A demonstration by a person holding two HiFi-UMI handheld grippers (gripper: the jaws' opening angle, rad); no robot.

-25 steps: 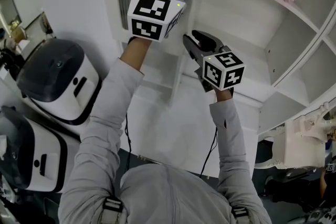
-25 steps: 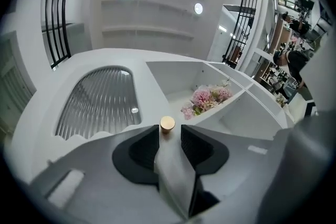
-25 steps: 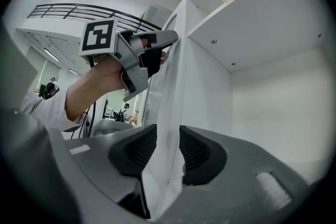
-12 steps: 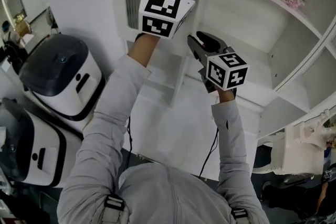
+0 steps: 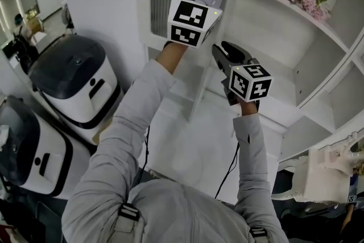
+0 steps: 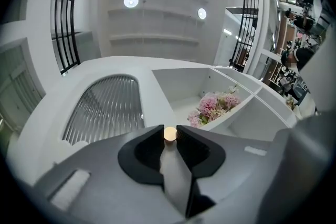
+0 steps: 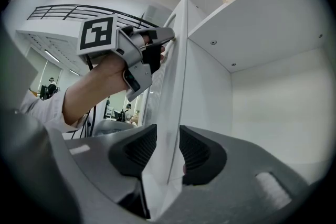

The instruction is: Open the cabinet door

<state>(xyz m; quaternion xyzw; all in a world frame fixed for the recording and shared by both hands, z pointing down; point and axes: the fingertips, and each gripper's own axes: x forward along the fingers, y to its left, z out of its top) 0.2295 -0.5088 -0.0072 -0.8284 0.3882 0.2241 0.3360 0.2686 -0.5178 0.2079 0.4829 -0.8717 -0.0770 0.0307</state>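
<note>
**Left claw** is angling upward, jaws just closing onto small round knob. Pads are touching knob on both sides, knob sitting right at jaw tips.

**Right claw** is lying level below left claw. Free edge of cabinet door is running up between its jaws, pads seeming to press both faces. Door is standing partly ajar.

**Handling, judged:**
- Panel is looking stiff and light, swinging on hinges.
- Ribbed pane, just beyond left claw, is probably fragile, so gripping it is unwise.
- Knob is looking smooth and liable to slip.
- Pulling at knob or free edge is giving best leverage.
</note>
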